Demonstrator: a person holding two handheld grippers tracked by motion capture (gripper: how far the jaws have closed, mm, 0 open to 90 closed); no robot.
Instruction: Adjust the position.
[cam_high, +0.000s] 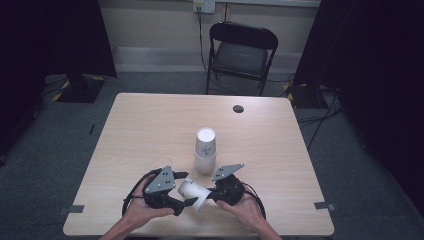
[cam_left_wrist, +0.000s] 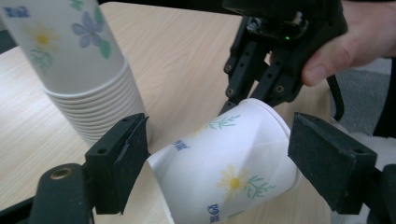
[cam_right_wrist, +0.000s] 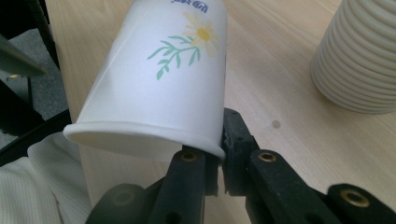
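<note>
The pale wooden tabletop (cam_high: 150, 130) carries, near its middle, a tall stack of white flower-printed paper cups (cam_high: 205, 150) standing bottoms up. Just nearer, between both hands, a single white paper cup with a daisy print (cam_high: 192, 192) lies tilted on its side above the near edge, its long axis running left to right, closed base toward the left, open rim toward the right. The right gripper (cam_high: 216, 192) is clamped on that rim's wall. The left gripper (cam_high: 182, 197) has its jaws apart, flanking the cup's body without pressing.
</note>
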